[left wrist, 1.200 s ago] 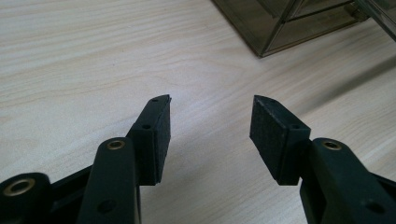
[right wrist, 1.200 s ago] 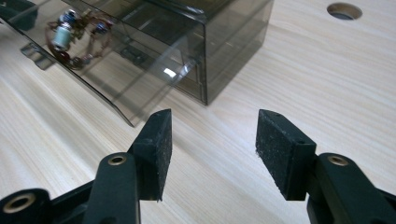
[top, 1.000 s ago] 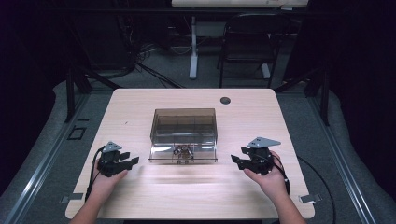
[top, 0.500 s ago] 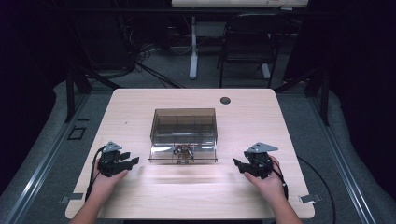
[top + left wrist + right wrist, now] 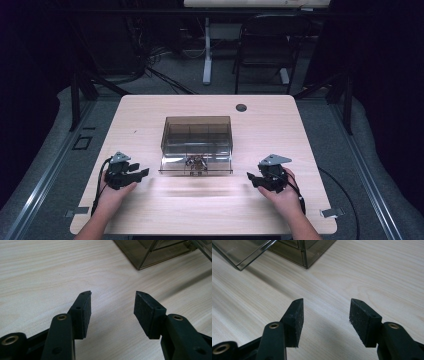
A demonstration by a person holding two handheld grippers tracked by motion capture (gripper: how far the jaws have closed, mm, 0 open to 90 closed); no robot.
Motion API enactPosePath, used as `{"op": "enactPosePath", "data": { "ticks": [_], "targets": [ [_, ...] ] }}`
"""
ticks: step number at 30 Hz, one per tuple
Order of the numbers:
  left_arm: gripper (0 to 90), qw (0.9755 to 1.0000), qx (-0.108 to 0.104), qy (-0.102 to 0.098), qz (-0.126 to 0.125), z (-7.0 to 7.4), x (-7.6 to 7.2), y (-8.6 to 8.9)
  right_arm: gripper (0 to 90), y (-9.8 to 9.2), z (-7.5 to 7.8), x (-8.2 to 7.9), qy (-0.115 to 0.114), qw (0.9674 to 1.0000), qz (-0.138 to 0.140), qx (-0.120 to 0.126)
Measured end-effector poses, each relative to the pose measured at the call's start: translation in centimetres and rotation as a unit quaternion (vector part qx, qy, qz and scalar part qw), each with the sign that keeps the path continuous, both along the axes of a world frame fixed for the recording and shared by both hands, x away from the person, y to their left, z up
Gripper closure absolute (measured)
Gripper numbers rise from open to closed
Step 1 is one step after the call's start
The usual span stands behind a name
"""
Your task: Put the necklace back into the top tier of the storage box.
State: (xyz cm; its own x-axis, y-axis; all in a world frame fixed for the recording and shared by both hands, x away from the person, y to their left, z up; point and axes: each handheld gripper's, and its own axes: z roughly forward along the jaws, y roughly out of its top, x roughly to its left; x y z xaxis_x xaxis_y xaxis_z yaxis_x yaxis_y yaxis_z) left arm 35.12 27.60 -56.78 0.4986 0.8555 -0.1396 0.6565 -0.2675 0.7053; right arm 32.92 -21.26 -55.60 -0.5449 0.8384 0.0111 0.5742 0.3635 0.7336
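Note:
A smoky clear plastic box [image 5: 197,135] with inner compartments stands in the middle of the light wooden table [image 5: 150,110]. Its front flap hangs open, and a small dark metallic object [image 5: 195,163] lies at the front. My left gripper [image 5: 143,172] rests on the table to the box's left, open and holding nothing. My right gripper [image 5: 251,178] sits to the box's right, open and holding nothing too. The left gripper view has the open gripper [image 5: 112,305] over bare wood with a corner of the box [image 5: 150,252] beyond. In the right gripper view the gripper [image 5: 325,315] faces the box's corner [image 5: 304,252].
A round dark grommet [image 5: 241,107] sits near the table's far edge. Beyond the table stand a chair [image 5: 265,50] and a white desk leg [image 5: 207,50] on grey floor. Bare wood lies in front of the box, between the two grippers.
My right gripper has drawn back slightly toward the near edge of the table. The left gripper and the box have stayed put.

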Motion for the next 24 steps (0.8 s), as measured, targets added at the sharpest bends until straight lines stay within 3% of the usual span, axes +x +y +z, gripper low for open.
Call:
{"op": "enactPosePath", "data": {
  "ticks": [24],
  "targets": [
    [47.9,1.0,0.002,0.0,-0.001,-0.01,0.05,-0.04,45.3,0.35,-0.44,0.23,0.002,0.9999,0.001,-0.012]
  ]
}}
